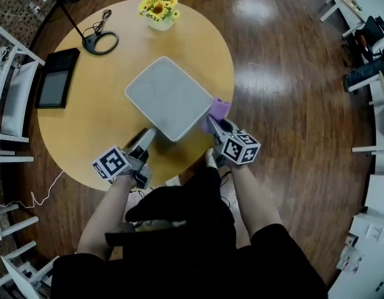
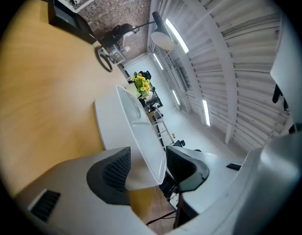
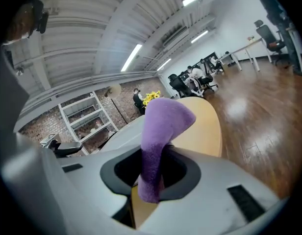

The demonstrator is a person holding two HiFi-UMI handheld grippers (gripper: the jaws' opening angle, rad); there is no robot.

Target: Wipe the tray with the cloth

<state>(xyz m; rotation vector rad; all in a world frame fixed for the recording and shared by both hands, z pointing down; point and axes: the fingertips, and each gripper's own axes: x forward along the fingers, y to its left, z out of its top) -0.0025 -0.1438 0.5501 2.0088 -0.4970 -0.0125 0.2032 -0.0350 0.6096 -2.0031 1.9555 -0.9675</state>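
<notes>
A white square tray (image 1: pixel 169 95) lies in the middle of the round yellow table (image 1: pixel 86 129). My left gripper (image 1: pixel 148 132) is at the tray's near left corner. In the left gripper view the tray's rim (image 2: pixel 141 131) fills the gap of the left gripper (image 2: pixel 148 168), both pads lying against it. My right gripper (image 1: pixel 212 122) is at the tray's right corner, shut on a purple cloth (image 1: pixel 220 108). In the right gripper view the cloth (image 3: pixel 161 126) stands up out of the right gripper (image 3: pixel 150 173), with the tray's edge (image 3: pixel 124 131) just behind it.
A pot of sunflowers (image 1: pixel 159 8) stands at the table's far edge. A black lamp base with its cable (image 1: pixel 100 42) and a black tablet (image 1: pixel 56 76) lie at the left. White chairs (image 1: pixel 14 92) stand beside the table's left side.
</notes>
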